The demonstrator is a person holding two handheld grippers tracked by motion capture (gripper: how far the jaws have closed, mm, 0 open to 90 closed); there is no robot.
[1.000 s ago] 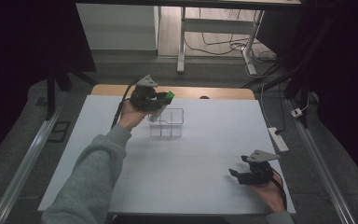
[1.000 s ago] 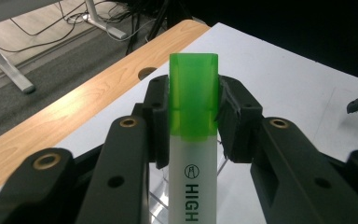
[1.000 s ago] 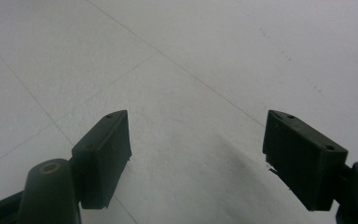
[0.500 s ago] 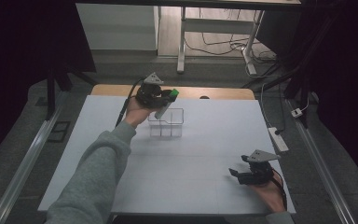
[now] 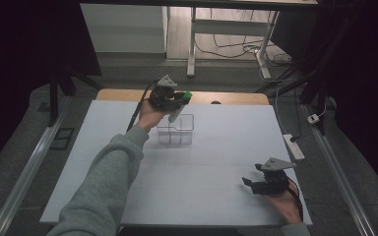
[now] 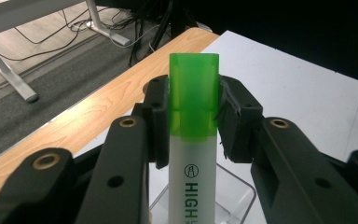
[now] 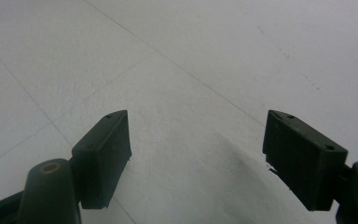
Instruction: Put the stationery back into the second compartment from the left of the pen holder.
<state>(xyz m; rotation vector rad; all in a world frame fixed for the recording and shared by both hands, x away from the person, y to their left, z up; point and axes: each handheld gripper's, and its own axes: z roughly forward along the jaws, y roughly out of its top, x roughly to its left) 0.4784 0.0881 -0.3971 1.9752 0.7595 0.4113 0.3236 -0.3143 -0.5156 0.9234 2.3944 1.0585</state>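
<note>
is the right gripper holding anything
No, the right gripper has its jaws wide apart with just the bare white table between them.

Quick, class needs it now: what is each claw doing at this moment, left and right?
Left claw: closed on the green-capped highlighter, above the clear box.
Right claw: open, holding nothing, over the white table.

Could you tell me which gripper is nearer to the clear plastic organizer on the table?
Left. The left gripper holds a green highlighter just above the clear organizer. The right gripper sits open at the table's near right corner, well away.
</note>
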